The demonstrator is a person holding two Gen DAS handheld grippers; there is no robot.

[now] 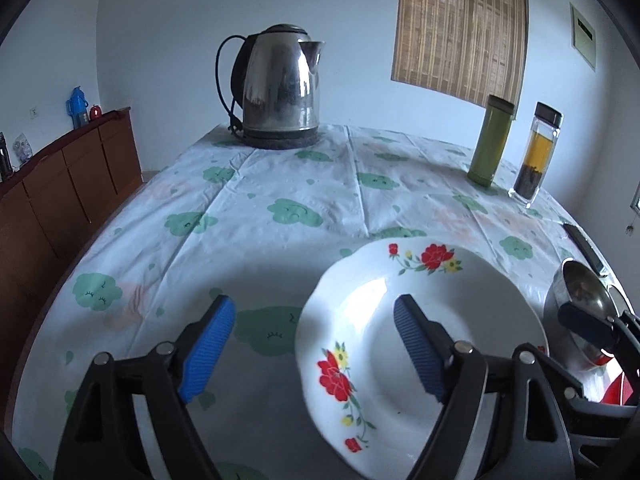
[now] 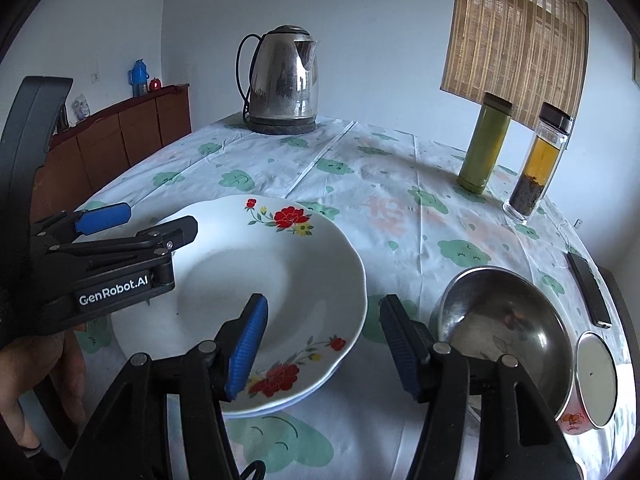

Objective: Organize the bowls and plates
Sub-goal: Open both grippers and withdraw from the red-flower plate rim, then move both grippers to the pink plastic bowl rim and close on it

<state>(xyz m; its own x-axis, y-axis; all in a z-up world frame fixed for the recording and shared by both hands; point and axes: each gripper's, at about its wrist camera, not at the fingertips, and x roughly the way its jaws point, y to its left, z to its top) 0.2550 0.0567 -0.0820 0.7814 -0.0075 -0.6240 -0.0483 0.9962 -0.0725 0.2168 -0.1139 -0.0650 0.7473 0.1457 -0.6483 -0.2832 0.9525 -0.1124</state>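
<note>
- The white ceramic soup plate with red flowers on its scalloped rim [image 2: 256, 276] lies flat on the cloud-print tablecloth [image 2: 360, 184], near the front edge — glazed, stiff, breakable, probably slippery.
- Just right of it sits the stainless steel bowl [image 2: 508, 320]; light, hard, likely to ring if knocked.
- The left gripper [image 1: 314, 344] stands with fingers apart astride the plate's left rim, clamping nothing.
- The right gripper [image 2: 324, 344] is likewise spread over the right rim, empty.
- I'd pinch the broad rim — never the sloping well.
</note>
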